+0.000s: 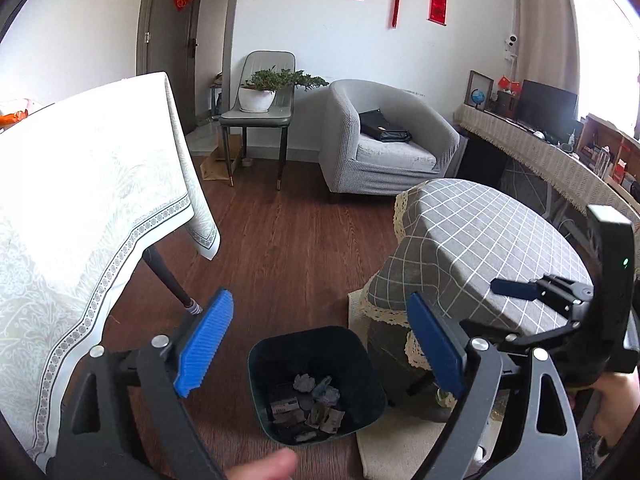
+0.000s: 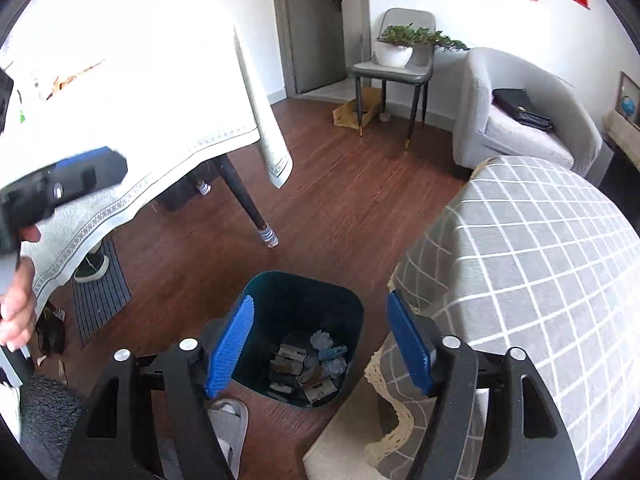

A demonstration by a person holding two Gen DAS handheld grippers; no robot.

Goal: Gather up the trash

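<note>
A dark teal bin (image 1: 256,364) stands on the wood floor between two tables. Crumpled paper and wrappers (image 1: 310,406) lie in its bottom. It also shows in the right wrist view (image 2: 352,312), with the same trash (image 2: 308,366) inside. My left gripper (image 1: 320,340) is open and empty, held above the bin. My right gripper (image 2: 320,344) is open and empty, also above the bin. The right gripper shows at the right edge of the left wrist view (image 1: 560,296). The left gripper shows at the left edge of the right wrist view (image 2: 72,180).
A table with a white cloth (image 1: 80,184) stands left; its dark leg (image 1: 168,276) is near the bin. A round table with a grey checked cloth (image 1: 480,240) stands right. A grey armchair (image 1: 384,140) and a chair with a plant (image 1: 260,92) stand behind.
</note>
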